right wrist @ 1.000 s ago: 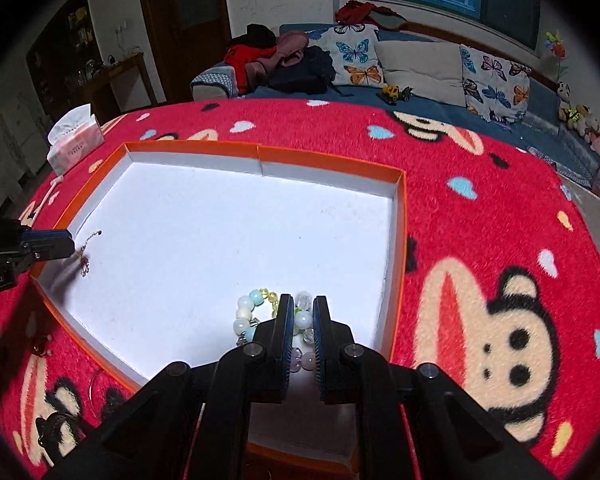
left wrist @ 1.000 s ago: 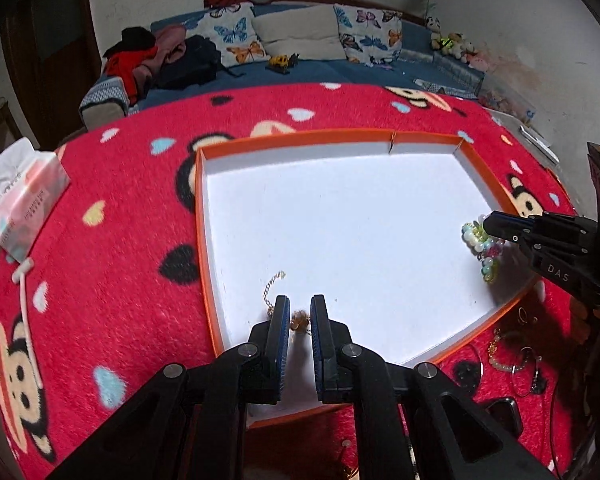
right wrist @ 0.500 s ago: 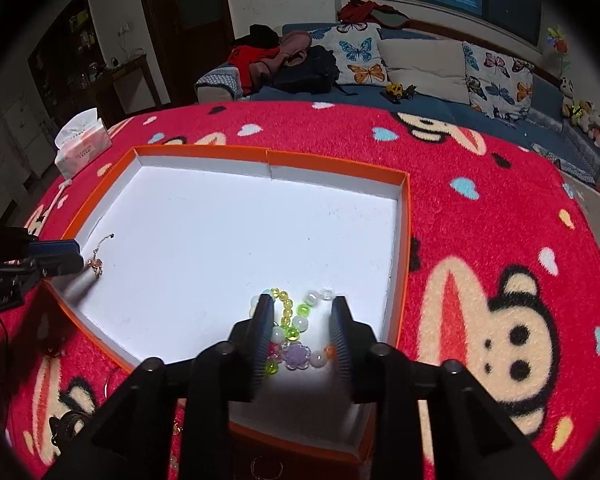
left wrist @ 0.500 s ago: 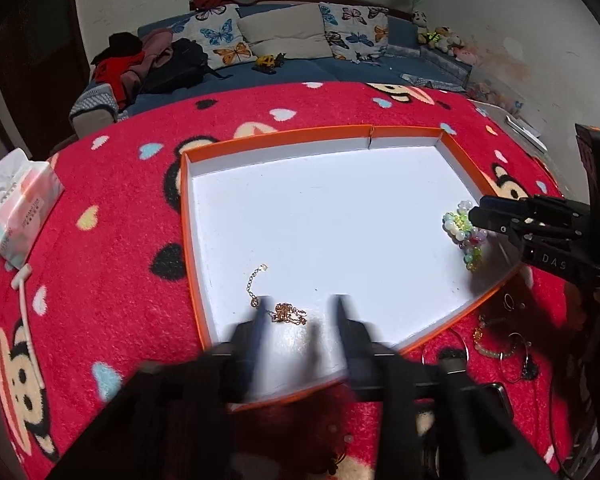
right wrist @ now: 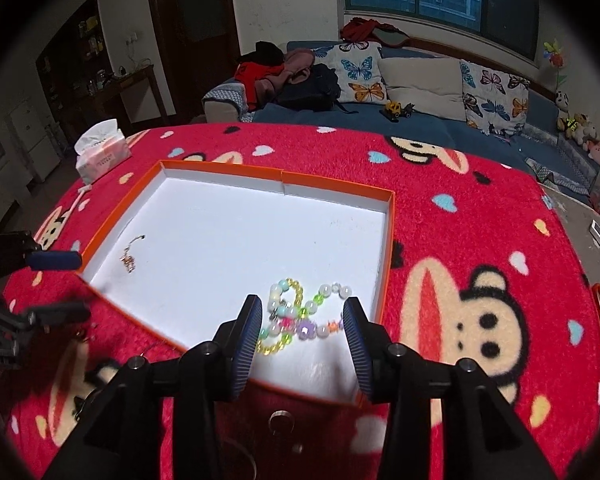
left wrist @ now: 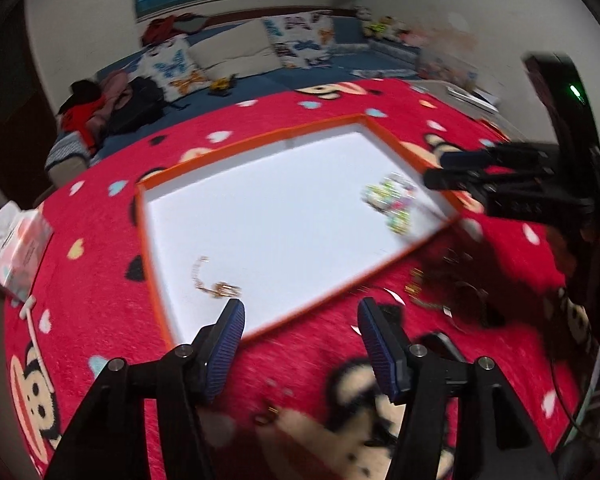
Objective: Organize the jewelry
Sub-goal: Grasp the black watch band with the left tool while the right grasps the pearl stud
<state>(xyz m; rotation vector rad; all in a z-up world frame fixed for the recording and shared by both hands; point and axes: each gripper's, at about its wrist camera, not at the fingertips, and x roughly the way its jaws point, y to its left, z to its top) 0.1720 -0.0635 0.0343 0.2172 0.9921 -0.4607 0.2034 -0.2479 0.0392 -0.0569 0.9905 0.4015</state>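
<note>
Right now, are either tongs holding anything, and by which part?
Nothing held. Left tongs are opening, empty; gold chain lies in the tray. Right tongs are opening over the bead bracelet, pads clear.

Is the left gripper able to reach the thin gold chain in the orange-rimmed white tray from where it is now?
Probably yes. The left gripper is opening, empty, and the thin gold chain lies uncovered just beyond one finger.

You have a tissue box [right wrist: 102, 151] far left on the red blanket [right wrist: 460, 208]; beyond, a sofa [right wrist: 420, 120] with cushions [right wrist: 422, 82] and clothes [right wrist: 276, 74].
</note>
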